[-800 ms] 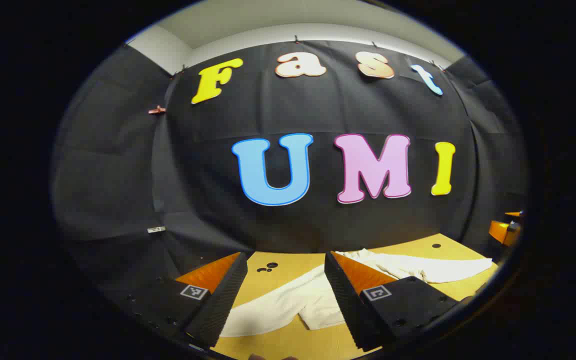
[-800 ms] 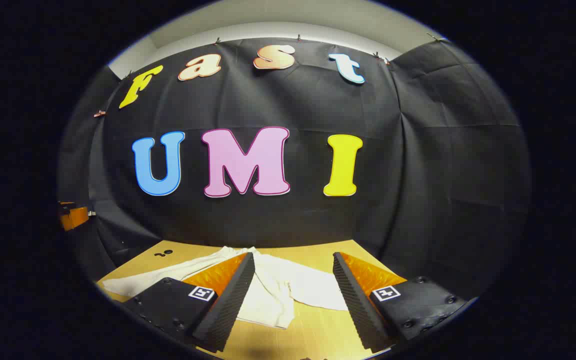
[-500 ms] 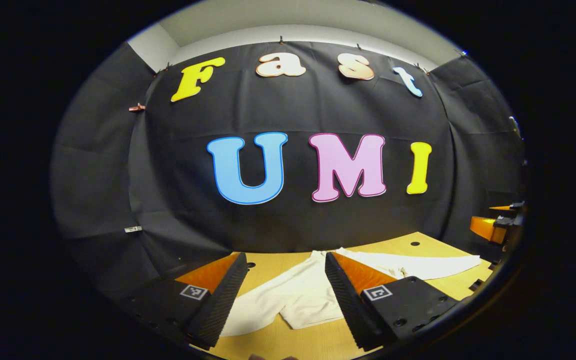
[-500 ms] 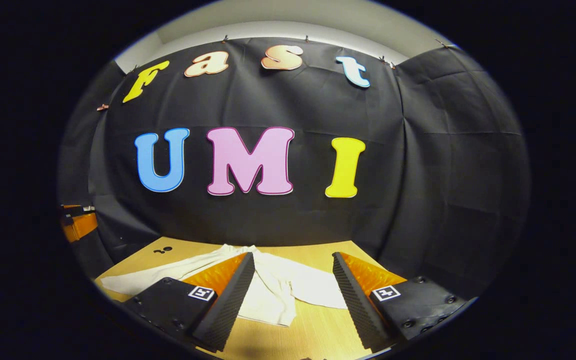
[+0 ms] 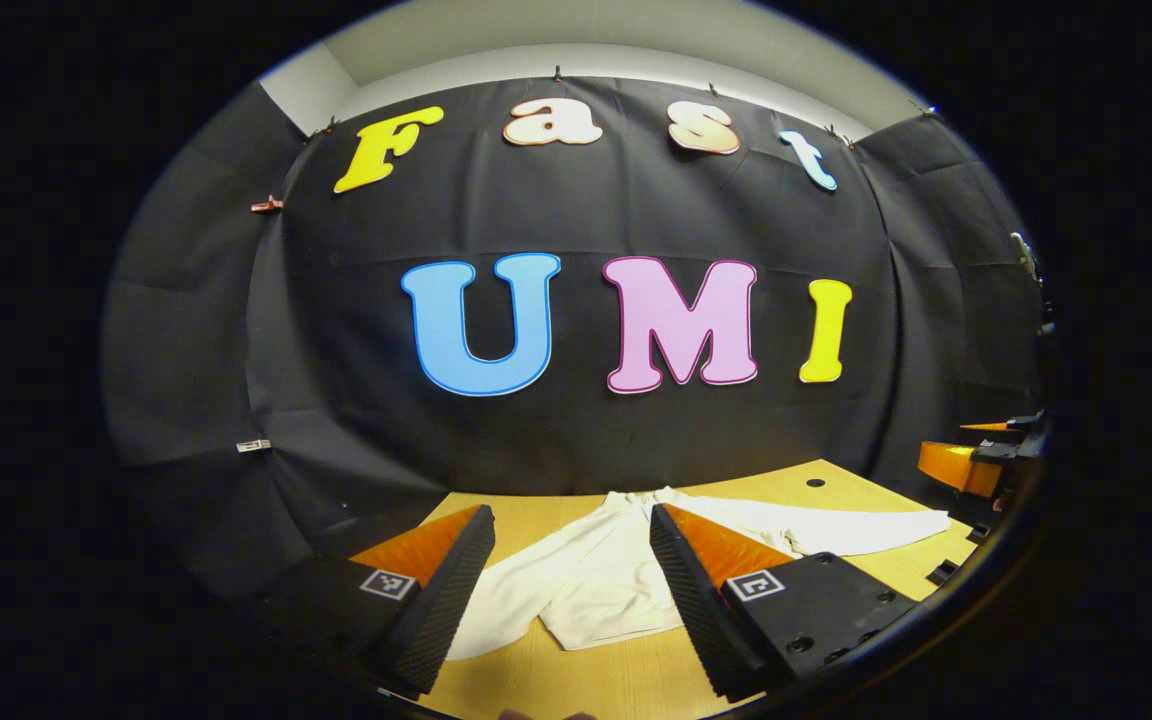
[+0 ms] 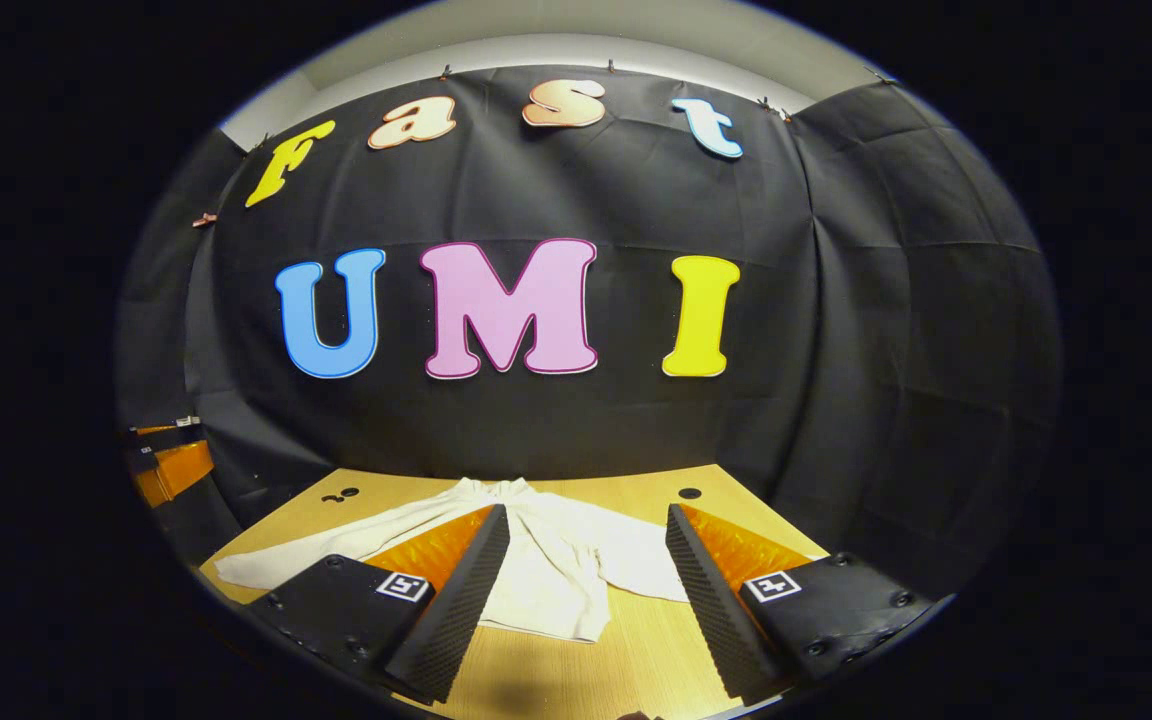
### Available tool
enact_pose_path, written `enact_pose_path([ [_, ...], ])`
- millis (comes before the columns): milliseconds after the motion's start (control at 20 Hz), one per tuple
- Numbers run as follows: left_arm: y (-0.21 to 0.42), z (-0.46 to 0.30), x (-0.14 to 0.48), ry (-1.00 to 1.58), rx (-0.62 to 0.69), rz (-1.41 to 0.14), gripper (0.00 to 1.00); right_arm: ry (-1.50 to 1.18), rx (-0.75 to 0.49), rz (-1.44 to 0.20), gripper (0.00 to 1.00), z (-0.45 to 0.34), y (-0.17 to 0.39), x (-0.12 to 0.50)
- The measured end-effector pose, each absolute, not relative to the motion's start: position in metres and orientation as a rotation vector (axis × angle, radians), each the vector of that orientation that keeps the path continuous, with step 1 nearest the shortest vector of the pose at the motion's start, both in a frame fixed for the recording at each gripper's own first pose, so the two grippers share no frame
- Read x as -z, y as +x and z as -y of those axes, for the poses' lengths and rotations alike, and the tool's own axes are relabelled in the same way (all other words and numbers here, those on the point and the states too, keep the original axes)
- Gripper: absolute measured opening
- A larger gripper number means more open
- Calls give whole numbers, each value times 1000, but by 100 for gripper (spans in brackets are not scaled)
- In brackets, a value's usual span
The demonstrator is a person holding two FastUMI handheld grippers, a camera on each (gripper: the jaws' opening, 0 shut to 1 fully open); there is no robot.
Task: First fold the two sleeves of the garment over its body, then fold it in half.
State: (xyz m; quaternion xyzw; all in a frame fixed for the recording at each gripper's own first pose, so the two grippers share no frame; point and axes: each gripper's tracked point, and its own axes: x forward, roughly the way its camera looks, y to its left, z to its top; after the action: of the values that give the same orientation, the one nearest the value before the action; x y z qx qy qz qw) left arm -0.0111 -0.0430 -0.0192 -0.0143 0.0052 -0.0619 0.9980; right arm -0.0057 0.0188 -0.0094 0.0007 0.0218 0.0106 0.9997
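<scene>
Ahead of both grippers, a pale garment point(image 5: 596, 575) is lying spread on the wooden table point(image 5: 816, 478), close to the black wall cloth point(image 5: 576, 200). In the left gripper view its body is showing in the gap between the left gripper's point(image 5: 572, 588) fingers, one sleeve point(image 5: 856, 530) is stretching off to the right beyond the right-hand finger, and the other sleeve is running down toward the left-hand finger. In the right gripper view the garment point(image 6: 556, 560) is lying between and past the fingers of the right gripper point(image 6: 586, 590), with a long sleeve point(image 6: 306, 555) trailing away to the left behind the left-hand finger and a shorter fold reaching toward the right-hand finger.

Both grippers are hovering over the near part of the table with fingers spread wide, gripping nothing; whether any finger is brushing the cloth cannot be told.

At the far right edge of the left gripper view, the right gripper point(image 5: 976, 455) is showing off to the side. At the far left edge of the right gripper view, the left gripper point(image 6: 166, 465) is sitting likewise. Small dark holes point(image 6: 334, 494) are dotting the tabletop near the wall.
</scene>
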Motion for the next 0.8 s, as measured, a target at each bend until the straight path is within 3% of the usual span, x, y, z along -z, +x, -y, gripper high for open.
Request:
enact_pose_path([
  [800,4,46,40,-78,57,-102,97,14,57,-132,97,42,58,37],
])
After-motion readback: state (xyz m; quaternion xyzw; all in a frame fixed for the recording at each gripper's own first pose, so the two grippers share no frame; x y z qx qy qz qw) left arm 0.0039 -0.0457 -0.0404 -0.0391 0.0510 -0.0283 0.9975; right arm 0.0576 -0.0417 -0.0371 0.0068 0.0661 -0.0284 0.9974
